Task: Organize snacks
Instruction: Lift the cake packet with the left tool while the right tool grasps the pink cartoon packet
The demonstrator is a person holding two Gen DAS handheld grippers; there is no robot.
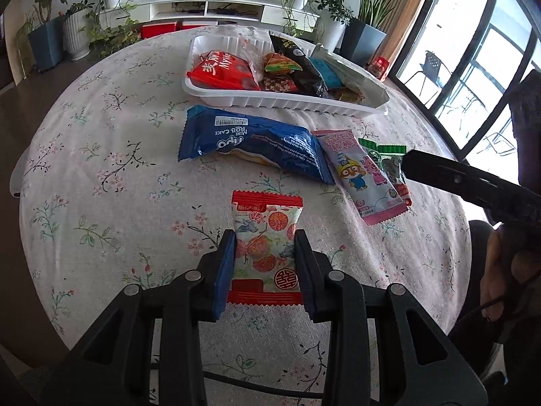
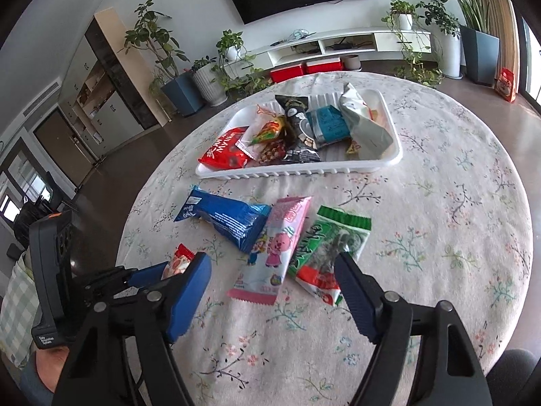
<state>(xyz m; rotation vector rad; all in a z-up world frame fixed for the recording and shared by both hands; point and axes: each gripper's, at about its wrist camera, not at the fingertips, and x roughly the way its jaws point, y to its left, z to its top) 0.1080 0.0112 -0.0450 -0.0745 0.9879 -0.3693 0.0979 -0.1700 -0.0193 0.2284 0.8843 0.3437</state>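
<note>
Centrally, the left gripper [image 1: 265,257] is clamped across the waist of a small red-and-white printed snack packet [image 1: 266,237], a grip suited to carrying it to the white ribbed plastic tray [image 1: 290,103] already holding several snacks. The right gripper [image 2: 272,291], jaws apart and holding nothing, straddles a pink cartoon-printed sachet [image 2: 274,253] and a green-and-red seaweed packet [image 2: 326,257]; which it targets is uncertain. A blue foil cake wrapper [image 1: 250,142] lies loose on the floral tablecloth [image 1: 101,203].
</note>
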